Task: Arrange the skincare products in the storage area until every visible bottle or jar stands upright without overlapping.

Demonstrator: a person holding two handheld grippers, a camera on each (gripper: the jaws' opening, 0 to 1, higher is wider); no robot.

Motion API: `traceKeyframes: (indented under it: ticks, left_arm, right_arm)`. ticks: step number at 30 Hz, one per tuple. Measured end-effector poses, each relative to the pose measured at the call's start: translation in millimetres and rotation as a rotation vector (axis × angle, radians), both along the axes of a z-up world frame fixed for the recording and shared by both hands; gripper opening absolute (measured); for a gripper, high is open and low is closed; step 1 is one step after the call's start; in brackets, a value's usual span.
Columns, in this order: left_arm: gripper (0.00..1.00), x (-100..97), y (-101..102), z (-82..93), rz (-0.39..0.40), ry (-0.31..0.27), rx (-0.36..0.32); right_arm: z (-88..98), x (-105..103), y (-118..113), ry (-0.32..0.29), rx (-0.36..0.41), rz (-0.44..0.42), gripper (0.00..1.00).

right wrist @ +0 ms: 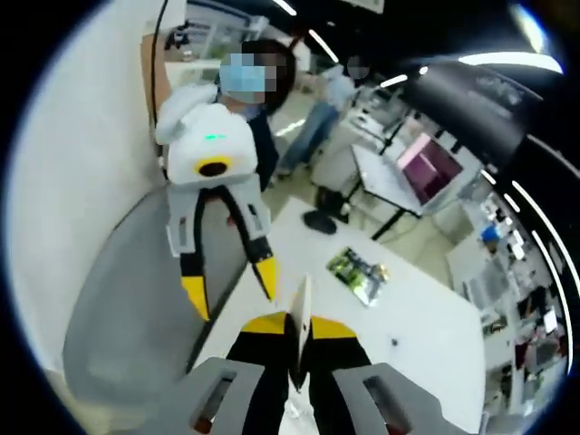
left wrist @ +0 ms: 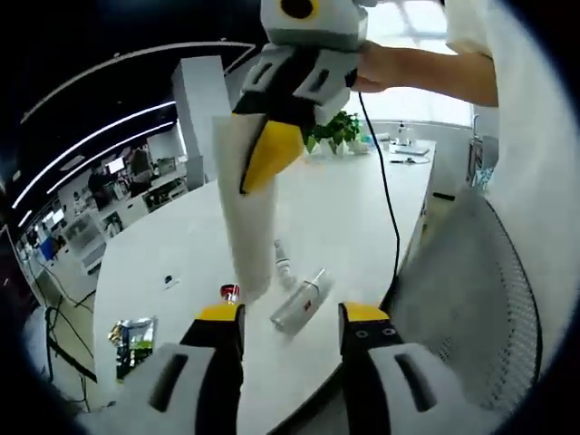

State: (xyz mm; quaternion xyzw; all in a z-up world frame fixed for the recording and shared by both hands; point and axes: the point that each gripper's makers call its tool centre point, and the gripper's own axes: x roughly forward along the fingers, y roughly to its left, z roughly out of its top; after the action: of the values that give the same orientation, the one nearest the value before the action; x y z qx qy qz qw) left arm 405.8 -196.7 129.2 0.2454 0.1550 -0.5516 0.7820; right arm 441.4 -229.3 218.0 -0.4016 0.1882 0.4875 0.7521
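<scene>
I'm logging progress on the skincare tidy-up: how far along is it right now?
Nothing looks finished yet. In hand: the right gripper is shut on a white tube, lifted above the white table. The left gripper is open and empty. Left to do: a silver-white tube and a small white bottle lie on their sides, and a red-capped item sits beside them; all need standing upright, apart.
</scene>
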Motion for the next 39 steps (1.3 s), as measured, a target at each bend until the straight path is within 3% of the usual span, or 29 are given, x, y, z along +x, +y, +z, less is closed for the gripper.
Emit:
traceKeyframes:
  ticks: [4,6,8,9,11,14,21,27,33,39]
  left_arm:
    - [0.37,13.2,14,-13.4,0.059,0.013,0.046]
    - [0.35,24.0,22,-21.1,0.097,-0.027,0.109]
    - [0.35,26.3,19,-25.1,0.12,-0.038,0.09]
    - [0.33,27.9,21,-29.5,0.125,-0.069,0.123]
    - [0.29,22.2,25,-47.0,0.04,-0.151,0.29]
    - [0.32,21.1,24,-47.7,0.066,-0.094,0.237]
    - [0.32,23.7,28,-51.1,0.078,-0.102,0.267]
    - [0.26,27.5,37,-60.8,0.115,-0.061,0.309]
    - [0.27,28.9,39,-58.9,0.123,-0.071,0.308]
    - [0.26,26.9,40,-62.1,0.115,-0.066,0.323]
  right_arm:
    - [4.0,12,-8,-0.009,-0.028,-0.02,0.0]
    - [6.0,20,-14,-0.017,-0.047,-0.03,0.0]
    - [7.9,28,-19,-0.022,-0.065,-0.041,0.0]
    - [9.0,32,-22,-0.023,-0.075,-0.044,0.0]
    - [11.1,39,-29,-0.028,-0.089,-0.055,0.0]
    - [12.0,50,-38,-0.028,-0.107,-0.07,0.0]
    - [15.8,80,-59,-0.022,-0.14,-0.12,0.0]
    - [14.3,107,-64,0.073,-0.096,-0.162,0.0]
    - [14.9,142,-83,0.083,-0.089,-0.212,0.0]
    - [6.9,167,-105,0.15,-0.063,-0.249,0.0]
